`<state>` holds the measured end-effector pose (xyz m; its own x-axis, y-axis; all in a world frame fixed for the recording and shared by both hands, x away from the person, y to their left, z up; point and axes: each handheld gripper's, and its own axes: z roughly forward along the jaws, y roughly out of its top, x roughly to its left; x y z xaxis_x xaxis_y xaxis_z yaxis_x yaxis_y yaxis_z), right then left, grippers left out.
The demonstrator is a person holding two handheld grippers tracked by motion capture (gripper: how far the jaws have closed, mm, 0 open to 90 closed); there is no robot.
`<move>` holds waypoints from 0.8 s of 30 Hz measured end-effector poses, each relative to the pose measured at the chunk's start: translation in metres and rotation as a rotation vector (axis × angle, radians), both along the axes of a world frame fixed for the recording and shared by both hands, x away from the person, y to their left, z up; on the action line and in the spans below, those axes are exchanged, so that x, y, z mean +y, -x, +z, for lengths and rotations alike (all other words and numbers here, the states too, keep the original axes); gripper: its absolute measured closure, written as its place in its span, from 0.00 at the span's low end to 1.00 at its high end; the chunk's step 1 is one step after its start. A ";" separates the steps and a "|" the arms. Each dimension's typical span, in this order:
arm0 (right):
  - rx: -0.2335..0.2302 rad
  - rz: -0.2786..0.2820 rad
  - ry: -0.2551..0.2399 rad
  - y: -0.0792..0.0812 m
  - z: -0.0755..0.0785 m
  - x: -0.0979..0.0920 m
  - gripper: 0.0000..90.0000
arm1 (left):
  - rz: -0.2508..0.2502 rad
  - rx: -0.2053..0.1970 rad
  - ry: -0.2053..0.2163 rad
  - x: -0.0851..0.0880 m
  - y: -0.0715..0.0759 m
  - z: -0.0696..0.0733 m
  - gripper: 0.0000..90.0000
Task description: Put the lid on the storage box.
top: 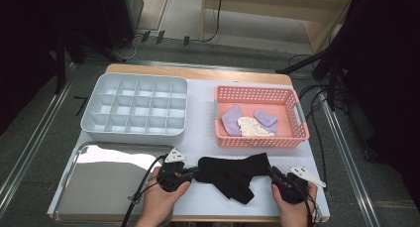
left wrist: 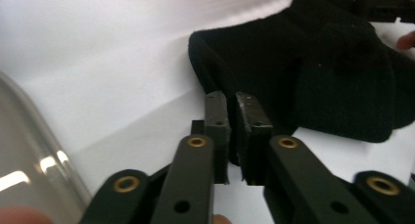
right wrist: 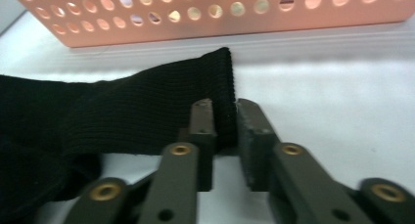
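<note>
A black sock [top: 233, 175] lies stretched across the white table cover near the front edge, with a second black piece folded under it. My left gripper [top: 196, 173] is at its left end, and in the left gripper view the jaws [left wrist: 234, 104] are shut on the edge of the black sock [left wrist: 318, 72]. My right gripper [top: 271, 171] is at the sock's right end. In the right gripper view its jaws [right wrist: 225, 111] pinch the ribbed cuff of the black sock [right wrist: 122, 116].
A pink perforated basket [top: 260, 141] behind the sock holds two lilac socks and a cream one; its wall [right wrist: 195, 18] is close ahead of my right gripper. A grey divided organiser [top: 133, 133] stands at the back left. A shiny metal tray [top: 99, 187] lies front left.
</note>
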<state>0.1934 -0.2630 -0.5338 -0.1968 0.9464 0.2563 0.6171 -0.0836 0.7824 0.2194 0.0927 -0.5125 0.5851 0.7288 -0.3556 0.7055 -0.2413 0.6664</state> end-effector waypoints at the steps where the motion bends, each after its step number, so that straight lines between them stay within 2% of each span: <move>1: -0.008 0.004 -0.004 0.001 0.000 0.000 0.91 | 0.003 -0.002 0.004 0.001 0.000 0.001 0.97; 5: -0.044 -0.015 -0.012 0.003 0.003 -0.004 0.93 | 0.028 -0.031 0.020 0.005 -0.003 0.006 0.98; 9: -0.046 -0.038 -0.031 0.003 0.004 -0.008 0.92 | 0.043 -0.034 0.015 0.007 -0.008 0.005 0.98; 11: -0.046 -0.036 -0.019 0.003 0.003 -0.008 0.92 | 0.041 -0.023 0.012 0.007 -0.009 0.003 0.97; 13: -0.045 -0.036 -0.019 0.003 0.003 -0.007 0.86 | 0.051 -0.026 0.009 0.007 -0.009 0.003 0.95; 15: -0.053 -0.048 -0.026 0.004 0.003 -0.008 0.76 | 0.060 -0.034 0.018 0.008 -0.008 0.005 0.85; 17: -0.073 -0.071 -0.045 0.007 0.005 -0.010 0.71 | 0.066 -0.049 0.024 0.010 -0.007 0.007 0.78; 19: -0.093 -0.064 -0.073 0.012 0.011 -0.010 0.68 | 0.071 -0.057 0.038 0.012 -0.004 0.009 0.73; 24: -0.123 -0.011 -0.116 0.034 0.023 -0.004 0.68 | 0.075 -0.078 0.046 0.013 0.003 0.011 0.73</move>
